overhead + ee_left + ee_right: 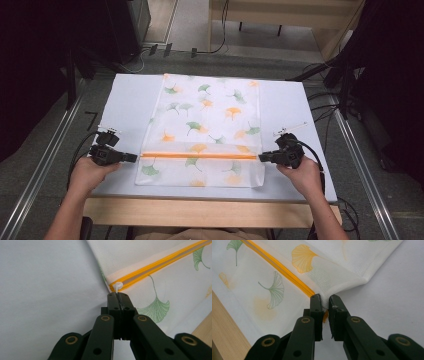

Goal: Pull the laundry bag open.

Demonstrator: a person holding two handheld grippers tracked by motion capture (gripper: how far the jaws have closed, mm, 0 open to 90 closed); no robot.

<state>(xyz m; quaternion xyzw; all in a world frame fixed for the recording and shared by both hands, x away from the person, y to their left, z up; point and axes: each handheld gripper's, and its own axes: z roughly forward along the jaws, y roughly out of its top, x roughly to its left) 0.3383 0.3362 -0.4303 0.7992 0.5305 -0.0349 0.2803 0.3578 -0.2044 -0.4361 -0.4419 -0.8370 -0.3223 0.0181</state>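
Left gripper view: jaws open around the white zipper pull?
No, the left gripper is shut on the white zipper pull at the end of the orange zipper on the bag.

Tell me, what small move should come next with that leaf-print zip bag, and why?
Probably the left gripper should draw the white zipper pull along the orange zipper toward the right gripper. It is already shut on the pull, while the right pinches the mesh bag at the zipper's other end.

Even, soft light falls from above on the pale worktop point(130, 100), which reads bright without glare; beyond the worktop the surroundings sink into darkness. Both gripper views look slightly soft.
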